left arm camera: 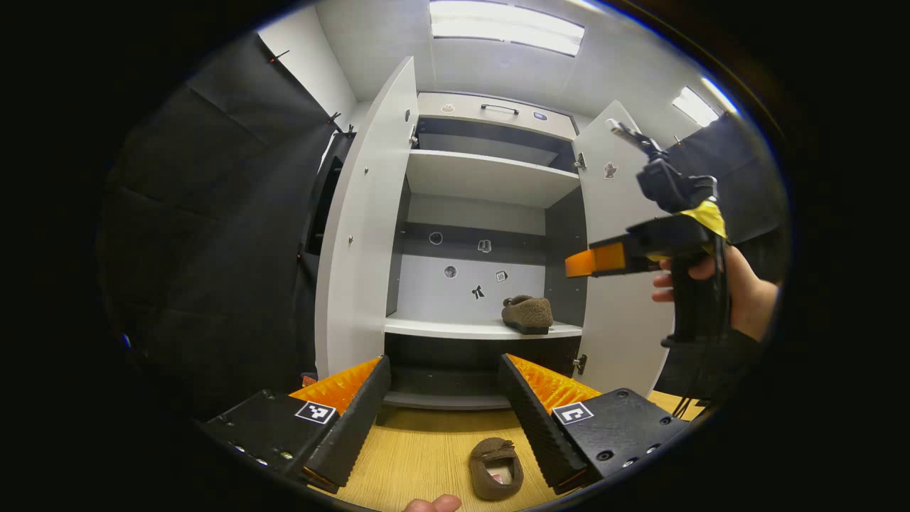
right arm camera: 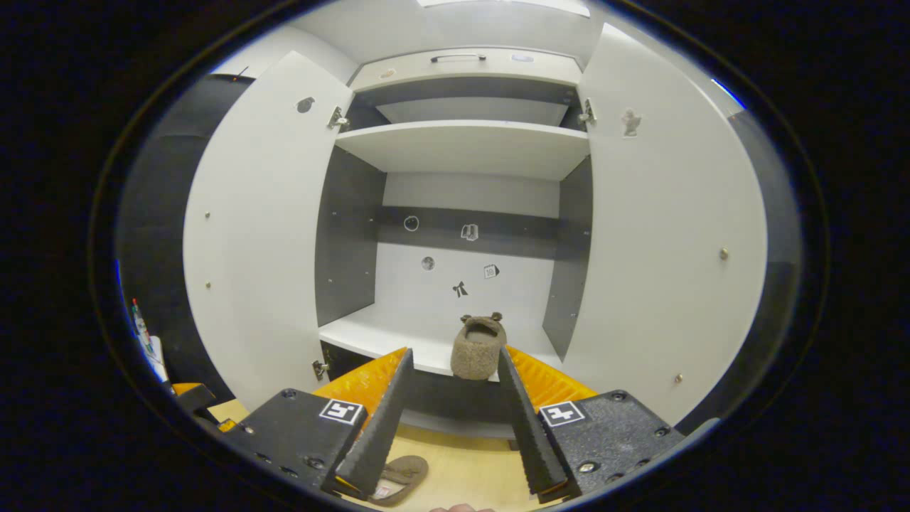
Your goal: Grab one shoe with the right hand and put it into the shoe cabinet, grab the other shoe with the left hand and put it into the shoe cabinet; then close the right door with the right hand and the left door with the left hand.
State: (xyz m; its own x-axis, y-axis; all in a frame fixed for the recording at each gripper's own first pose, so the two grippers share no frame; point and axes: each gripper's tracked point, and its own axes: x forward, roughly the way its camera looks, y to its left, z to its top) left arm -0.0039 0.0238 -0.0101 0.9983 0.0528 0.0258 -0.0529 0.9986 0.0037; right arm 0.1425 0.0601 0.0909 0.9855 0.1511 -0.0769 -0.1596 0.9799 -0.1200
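Both grippers, right [right arm camera: 449, 419] and left [left arm camera: 444, 419], were held spread and empty: one shoe [right arm camera: 478, 348] was shelved in the cabinet [right arm camera: 462, 146], the other shoe [left arm camera: 495, 468] was left before it, doors unclosed.

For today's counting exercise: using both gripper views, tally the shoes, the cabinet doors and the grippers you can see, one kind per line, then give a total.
Shoes: 2, one on the cabinet shelf, one on the wooden floor.
Cabinet doors: 2, the left door and the right door, both open.
Grippers: 2, the left gripper and the right gripper, both open and empty.
Total: 6
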